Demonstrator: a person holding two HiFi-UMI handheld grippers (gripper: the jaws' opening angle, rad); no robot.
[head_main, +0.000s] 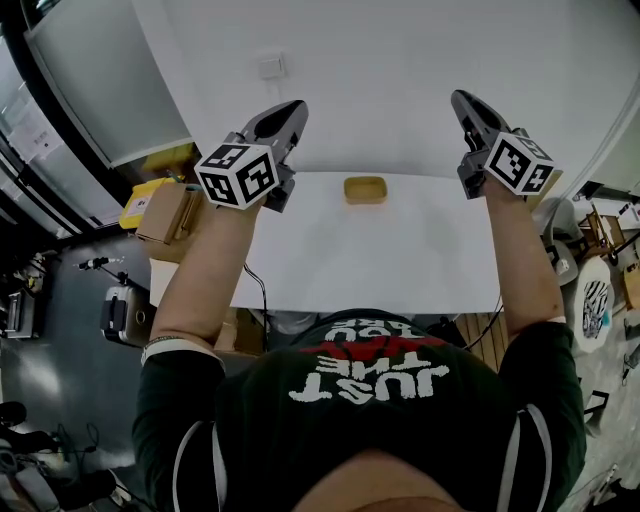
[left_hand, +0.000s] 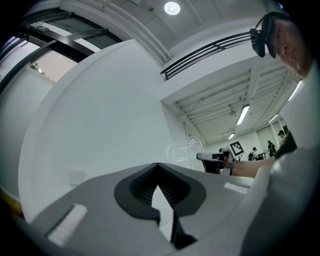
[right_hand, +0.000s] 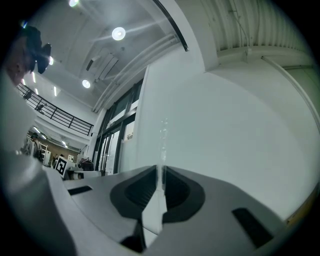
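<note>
The left hand-held gripper, its jaws closed on nothing, and the right hand-held gripper, its jaws pinched on the edge of a thin clear plastic piece, are held raised above the white worktop, where a small yellow dish is set between them.
</note>
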